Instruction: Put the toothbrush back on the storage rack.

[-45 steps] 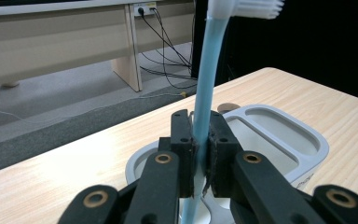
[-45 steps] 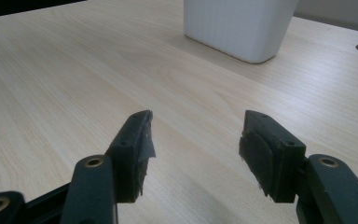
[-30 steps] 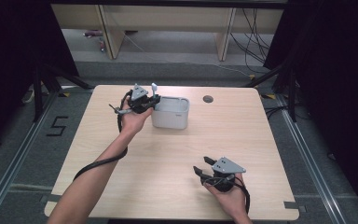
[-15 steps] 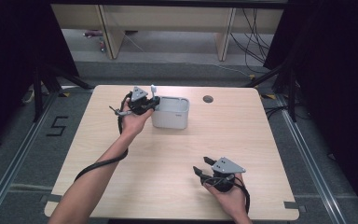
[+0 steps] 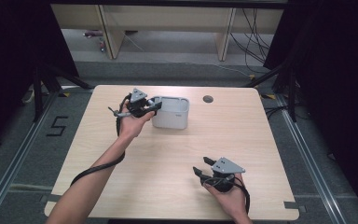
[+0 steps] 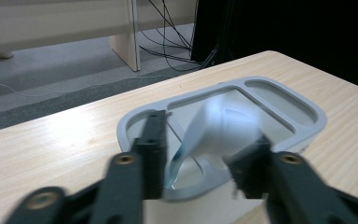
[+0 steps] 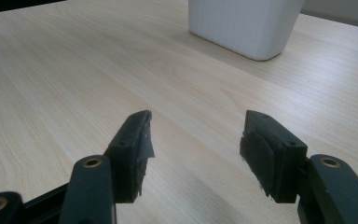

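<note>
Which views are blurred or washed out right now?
Left gripper view: the pale thing between the fingers is motion-smeared over the grey bin, as the left gripper has just been opening. Right gripper view: the fingers are sharp and the white bin wall is bright. High view: the table is evenly lit and the surroundings dark.

Pale grey divided bin (image 5: 171, 113); blurred white-and-bluish item (image 6: 219, 133) over it; light wood-grain tabletop (image 5: 242, 135); black jaws on left gripper (image 6: 200, 163) and right gripper (image 7: 193, 154); grey floor (image 5: 177, 51)
</note>
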### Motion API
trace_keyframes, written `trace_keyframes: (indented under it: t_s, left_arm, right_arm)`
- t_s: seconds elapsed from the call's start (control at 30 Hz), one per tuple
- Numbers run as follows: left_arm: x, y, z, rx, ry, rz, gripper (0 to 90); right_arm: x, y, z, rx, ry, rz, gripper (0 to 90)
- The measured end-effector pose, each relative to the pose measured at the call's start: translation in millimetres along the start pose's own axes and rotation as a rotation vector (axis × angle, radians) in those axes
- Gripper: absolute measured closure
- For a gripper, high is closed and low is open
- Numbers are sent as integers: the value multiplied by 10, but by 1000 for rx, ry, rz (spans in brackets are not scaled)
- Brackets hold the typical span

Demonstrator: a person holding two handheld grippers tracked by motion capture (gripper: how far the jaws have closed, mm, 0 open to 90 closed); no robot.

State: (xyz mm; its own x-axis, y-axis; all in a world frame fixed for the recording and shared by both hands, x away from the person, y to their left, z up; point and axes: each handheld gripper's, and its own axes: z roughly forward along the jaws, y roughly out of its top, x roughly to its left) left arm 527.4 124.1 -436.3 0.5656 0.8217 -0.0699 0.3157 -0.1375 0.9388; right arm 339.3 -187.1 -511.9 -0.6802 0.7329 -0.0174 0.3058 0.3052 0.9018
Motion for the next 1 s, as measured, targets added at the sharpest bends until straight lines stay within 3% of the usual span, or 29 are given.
trace_keyframes:
  t_s: [0.17,0.37,0.53,0.6,0.67,0.73,0.8,1.0]
  left_arm:
    - [-26,-17,-129,-1,22,-26,392]
    - [-58,-76,-288,2,26,7,290]
    - [-66,-175,-442,7,27,4,263]
    - [-69,-208,-507,2,30,5,260]
    - [-64,-240,-573,0,35,14,258]
    - [-68,-279,-635,-2,40,14,258]
    - [-75,-323,-693,-5,37,18,258]
    - [-125,-490,-869,-17,28,16,259]
  right_arm:
    - [4,-1,-2,4,2,6,429]
    - [0,-1,0,-4,-6,-3,427]
    - [-13,-2,-9,-1,-7,-7,425]
    - [-4,-3,-10,15,10,17,425]
    - [-15,-6,-6,1,-8,-6,425]
    - [-4,-8,-1,7,7,10,425]
    - [-19,-6,-1,-8,-12,-19,424]
    - [-8,-7,3,-2,-3,-6,424]
